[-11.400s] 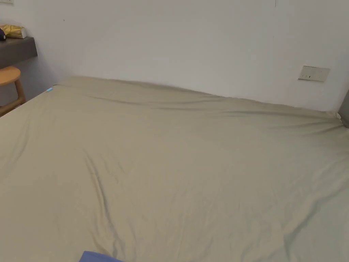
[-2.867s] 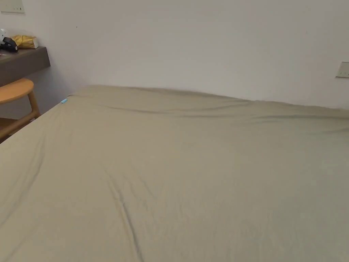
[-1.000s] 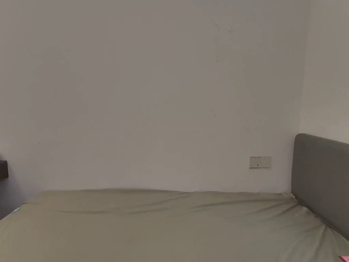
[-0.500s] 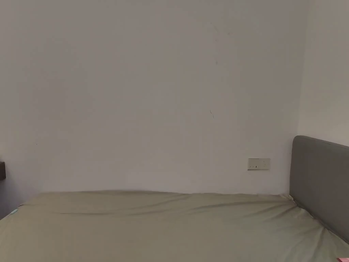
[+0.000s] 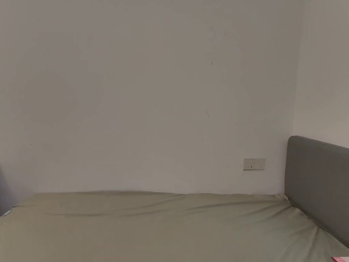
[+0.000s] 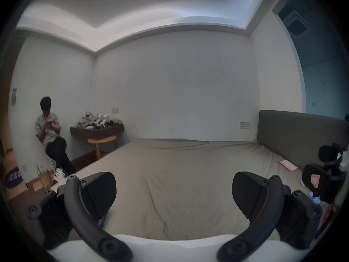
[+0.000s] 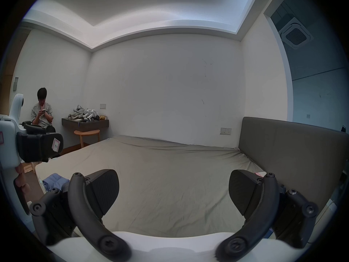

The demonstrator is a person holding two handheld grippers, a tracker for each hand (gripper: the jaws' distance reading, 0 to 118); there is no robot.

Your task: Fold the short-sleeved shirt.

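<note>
Right gripper view, lower left: blue shirt [image 7: 55, 181] bunched at bed [image 7: 170, 171] edge, left of right gripper [image 7: 173, 192], jaws apart, empty. Left gripper [image 6: 173, 192], likewise apart, probably nearer. Long axis unclear.

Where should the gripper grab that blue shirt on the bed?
The blue shirt lies bunched at the bed's near left corner. Probably best for the left gripper, whose jaws stand wide apart, to come down from above and pinch a raised fold on top. Its collar and sleeves can't be made out.
</note>
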